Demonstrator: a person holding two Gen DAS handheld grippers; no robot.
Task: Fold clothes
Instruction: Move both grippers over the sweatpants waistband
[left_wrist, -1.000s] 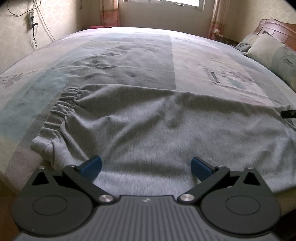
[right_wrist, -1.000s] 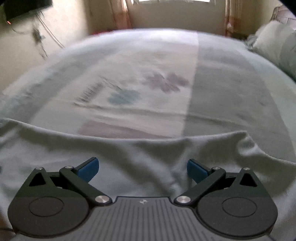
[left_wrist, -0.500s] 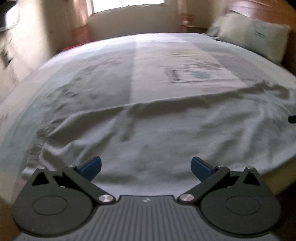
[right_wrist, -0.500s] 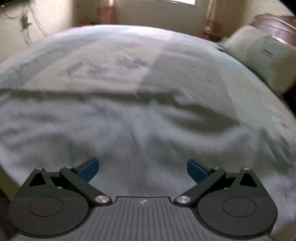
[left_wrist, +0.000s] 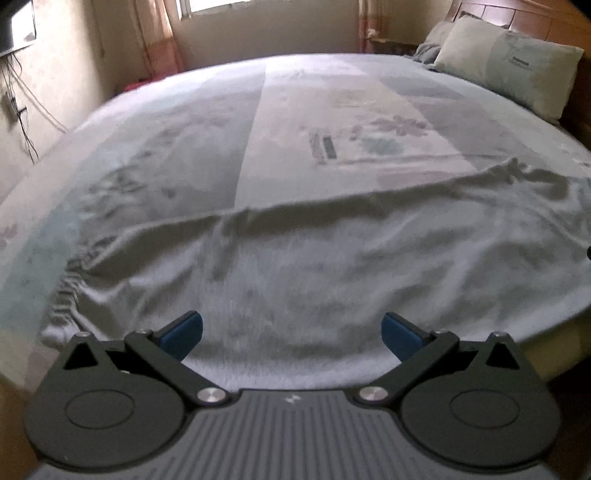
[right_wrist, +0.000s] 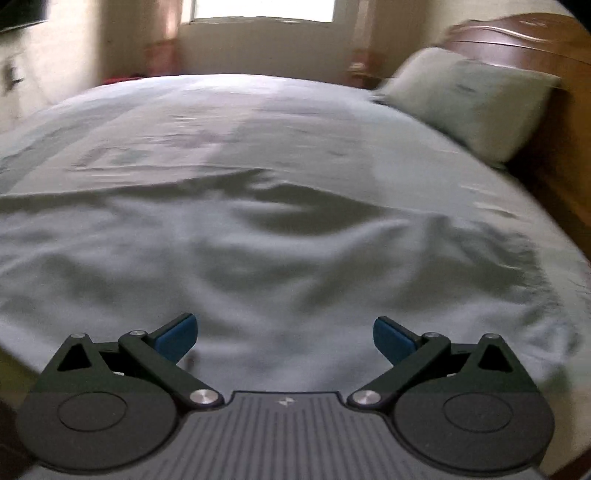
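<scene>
A grey piece of clothing (left_wrist: 314, 266) lies spread out flat on the near part of the bed (left_wrist: 258, 129). It reaches almost from one side of the bed to the other. Its left end is bunched into small gathers (left_wrist: 64, 291), like a stretchy band. The cloth has soft wrinkles and a few dark folds. From the right wrist view the same grey clothing (right_wrist: 258, 258) fills the near half of the bed, with a big shadowy fold in the middle.

The left gripper (left_wrist: 291, 330) is just above the near edge of the cloth. Its two blue fingers (left_wrist: 183, 330) are wide apart. They hold nothing, and only grey cloth shows between them. The right gripper (right_wrist: 284, 334) is the same: its blue fingers (right_wrist: 391, 338) are spread wide and hold nothing. I cannot tell if any finger touches the cloth.

The bed sheet has pale stripes and a faded flower print (left_wrist: 397, 125). A pillow (left_wrist: 506, 62) lies at the far right by a brown wooden headboard (right_wrist: 517, 40). A bright window (right_wrist: 264, 9) is on the far wall.

Both pictures are blurry, most of all the right one. The right end of the cloth is cut off at the picture edge in the left view. A small dark thing (left_wrist: 588, 252) at that edge is too cut off to make out.
</scene>
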